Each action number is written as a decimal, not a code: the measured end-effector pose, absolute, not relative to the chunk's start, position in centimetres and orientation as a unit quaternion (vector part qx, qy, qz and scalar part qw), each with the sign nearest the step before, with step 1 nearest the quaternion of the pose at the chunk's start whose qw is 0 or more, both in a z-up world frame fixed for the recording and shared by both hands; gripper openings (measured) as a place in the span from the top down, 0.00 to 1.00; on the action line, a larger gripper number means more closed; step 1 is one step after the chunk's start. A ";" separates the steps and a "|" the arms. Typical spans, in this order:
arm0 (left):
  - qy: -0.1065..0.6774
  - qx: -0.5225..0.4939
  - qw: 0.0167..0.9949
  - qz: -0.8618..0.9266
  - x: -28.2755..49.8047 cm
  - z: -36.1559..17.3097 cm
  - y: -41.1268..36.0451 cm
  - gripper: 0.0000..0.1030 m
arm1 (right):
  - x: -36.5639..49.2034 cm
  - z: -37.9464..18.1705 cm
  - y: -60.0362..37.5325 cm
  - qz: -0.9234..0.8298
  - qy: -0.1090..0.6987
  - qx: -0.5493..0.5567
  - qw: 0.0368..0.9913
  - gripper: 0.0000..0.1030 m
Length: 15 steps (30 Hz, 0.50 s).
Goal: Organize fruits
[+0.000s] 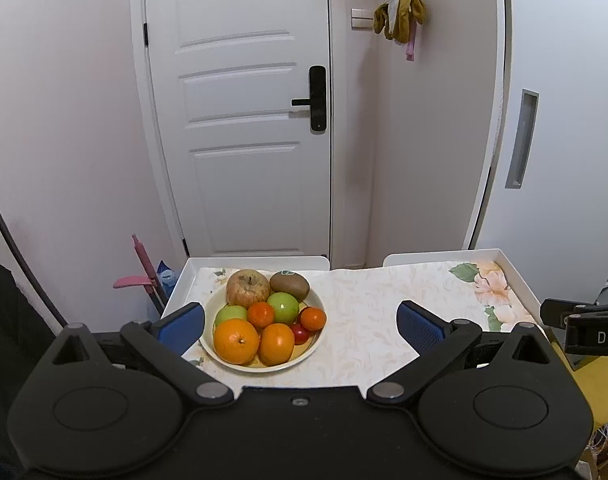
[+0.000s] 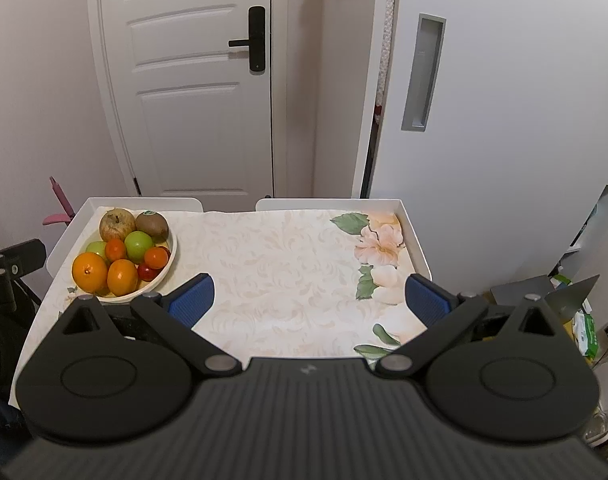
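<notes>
Both tongs, left [image 1: 299, 326] and right [image 2: 310, 300], gape above fruit plate [image 1: 239, 364].

Black hand-held gripper [image 1: 299, 326], blue pads [image 1: 181, 326]

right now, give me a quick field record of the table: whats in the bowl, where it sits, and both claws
bowl: cream bowl at the far left of the floral tablecloth
fruit in bowl: kiwi, brownish apple, two green apples, large orange, smaller oranges, a small red fruit
fruit outside bowl: none visible
left claw: open, holding nothing, bowl just ahead
right claw: open, holding nothing, over bare cloth right of the bowl
</notes>
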<state>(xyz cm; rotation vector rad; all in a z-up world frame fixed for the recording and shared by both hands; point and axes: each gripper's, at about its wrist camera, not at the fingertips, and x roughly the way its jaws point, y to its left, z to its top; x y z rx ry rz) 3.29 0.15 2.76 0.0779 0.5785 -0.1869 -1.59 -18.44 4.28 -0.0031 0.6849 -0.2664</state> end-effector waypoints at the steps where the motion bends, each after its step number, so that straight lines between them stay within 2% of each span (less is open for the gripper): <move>1: 0.286 0.038 0.953 -0.091 3.3 2.8 0.2 0.00 | -1.6 4.3 -18.5 -0.130 0.335 -0.001 0.933 0.00; 15: 0.282 0.043 0.954 -0.087 3.0 2.7 0.0 0.00 | -1.4 4.0 -18.8 -0.129 0.339 0.003 0.932 0.00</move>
